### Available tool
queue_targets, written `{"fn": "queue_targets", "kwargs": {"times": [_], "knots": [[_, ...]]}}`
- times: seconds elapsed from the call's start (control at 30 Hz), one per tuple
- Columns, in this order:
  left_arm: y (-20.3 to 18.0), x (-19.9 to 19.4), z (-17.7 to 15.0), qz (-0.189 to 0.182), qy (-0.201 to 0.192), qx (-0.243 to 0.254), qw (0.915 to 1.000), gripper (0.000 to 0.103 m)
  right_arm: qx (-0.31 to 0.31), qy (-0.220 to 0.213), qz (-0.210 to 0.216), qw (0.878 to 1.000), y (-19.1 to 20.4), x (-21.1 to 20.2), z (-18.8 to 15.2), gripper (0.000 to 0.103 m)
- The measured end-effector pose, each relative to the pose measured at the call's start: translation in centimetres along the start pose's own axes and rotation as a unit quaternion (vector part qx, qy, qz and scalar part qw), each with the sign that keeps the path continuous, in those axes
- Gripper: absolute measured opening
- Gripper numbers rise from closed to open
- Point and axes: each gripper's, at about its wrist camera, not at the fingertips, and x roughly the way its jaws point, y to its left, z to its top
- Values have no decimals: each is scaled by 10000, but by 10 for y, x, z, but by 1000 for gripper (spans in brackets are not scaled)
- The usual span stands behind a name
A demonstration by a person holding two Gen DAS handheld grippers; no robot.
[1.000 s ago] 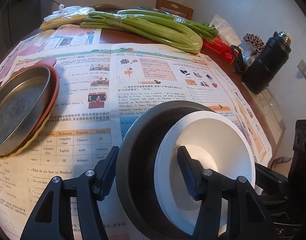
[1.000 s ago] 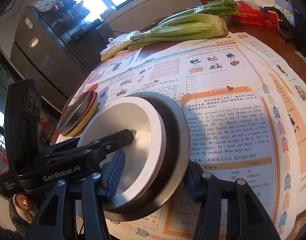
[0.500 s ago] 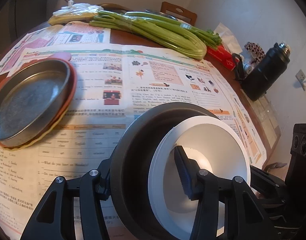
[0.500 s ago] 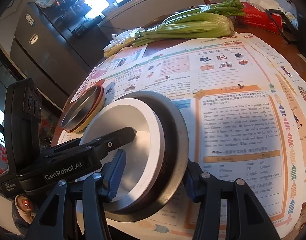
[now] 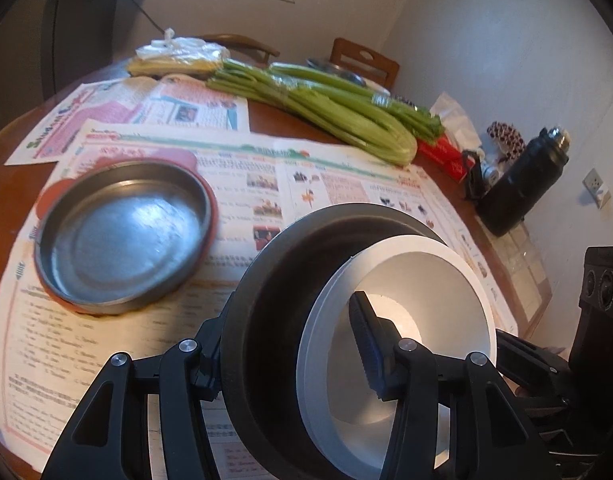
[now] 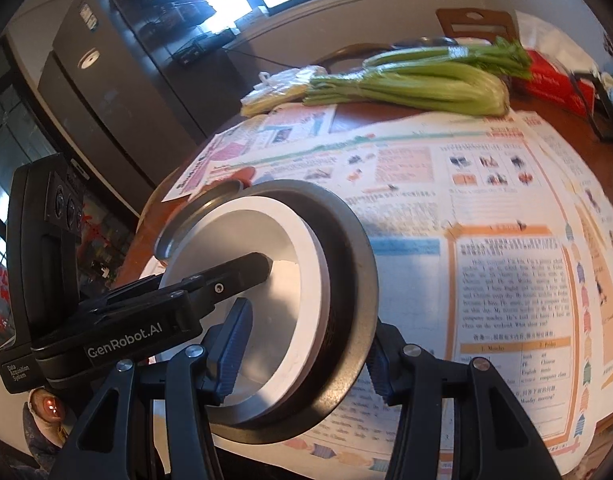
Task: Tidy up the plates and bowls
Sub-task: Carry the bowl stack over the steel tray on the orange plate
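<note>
Both grippers clamped on one nested bowl stack, held tilted above the table.

Left gripper (image 5: 290,356) and right gripper (image 6: 306,352) each pinch opposite rims of the dark bowl (image 5: 266,288) with the white bowl (image 5: 434,280) nested inside, one finger inside, one outside. Metal plate (image 5: 122,232) sits on a red plate (image 5: 204,178) on the newspaper (image 5: 242,160), left of the stack. Celery (image 5: 346,116) lies at the far edge.
</note>
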Motion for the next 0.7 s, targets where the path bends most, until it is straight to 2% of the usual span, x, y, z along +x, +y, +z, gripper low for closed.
{"fn": "queue_targets", "kwargs": {"times": [0.7], "knots": [[59,-73,46,300,-789,-194,9962,54,-794,-161,362,9961,88,11,56,53]]}}
